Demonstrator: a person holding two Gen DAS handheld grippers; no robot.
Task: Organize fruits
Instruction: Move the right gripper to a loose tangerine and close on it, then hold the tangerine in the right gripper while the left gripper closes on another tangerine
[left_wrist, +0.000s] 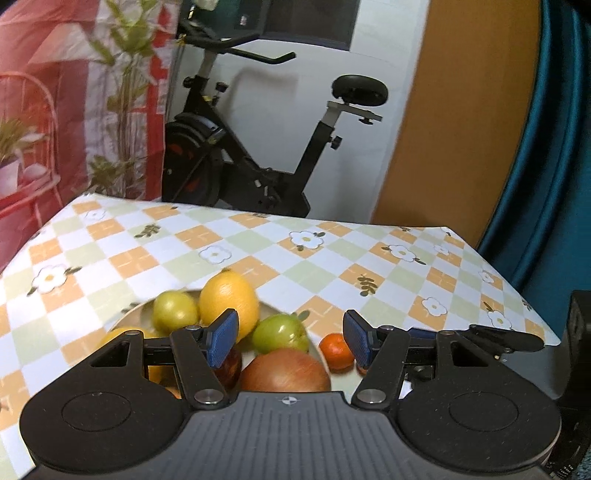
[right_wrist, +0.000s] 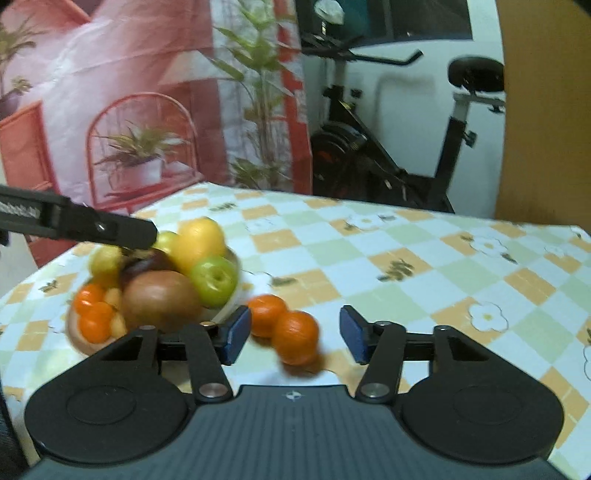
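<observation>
Checked tablecloth (right_wrist: 424, 258) in orange, green and white covered the table, with an exercise bike (left_wrist: 258, 147) behind; the heaped fruit bowl (right_wrist: 229, 310) sat at the left, and two loose oranges (right_wrist: 295, 341) lay touching, just beside its right rim. Right gripper (right_wrist: 295, 332), jaws spread and pinching nothing, was nearer, the closer orange lying between its pads. Left gripper (left_wrist: 291, 336), likewise spread and empty, hovered over the bowl: one lemon (left_wrist: 229, 299), three green fruits, one brown fruit (right_wrist: 162, 299), several small oranges, partly hidden.
</observation>
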